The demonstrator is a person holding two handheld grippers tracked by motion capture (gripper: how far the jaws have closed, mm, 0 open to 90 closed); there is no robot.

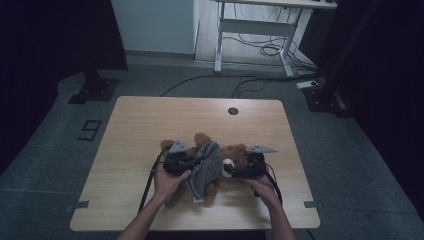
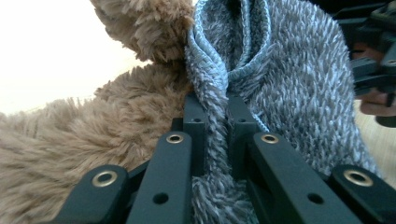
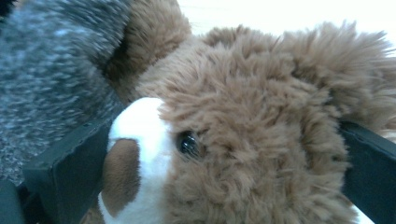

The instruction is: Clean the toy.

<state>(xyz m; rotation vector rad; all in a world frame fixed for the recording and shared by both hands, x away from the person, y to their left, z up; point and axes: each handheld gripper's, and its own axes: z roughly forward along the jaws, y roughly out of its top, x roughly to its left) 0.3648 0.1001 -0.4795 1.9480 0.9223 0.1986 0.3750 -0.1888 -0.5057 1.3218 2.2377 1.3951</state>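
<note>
A brown teddy bear (image 1: 235,152) lies on the wooden table (image 1: 150,120), partly wrapped in a grey knitted garment (image 1: 207,167). My left gripper (image 1: 192,162) is at the bear's left side. In the left gripper view its jaws (image 2: 215,100) are shut on a fold of the grey garment (image 2: 289,70), with brown fur (image 2: 84,135) to the left. My right gripper (image 1: 230,170) sits at the bear's head. In the right gripper view it (image 3: 224,135) stands wide open, one jaw on each side of the bear's head (image 3: 261,102). The garment (image 3: 46,70) shows blurred at upper left.
A round cable hole (image 1: 233,111) sits near the table's far edge. Beyond the table a white-legged desk (image 1: 260,25) stands with cables (image 1: 265,47) on the floor. Black stand bases rest at left (image 1: 92,90) and right (image 1: 320,97).
</note>
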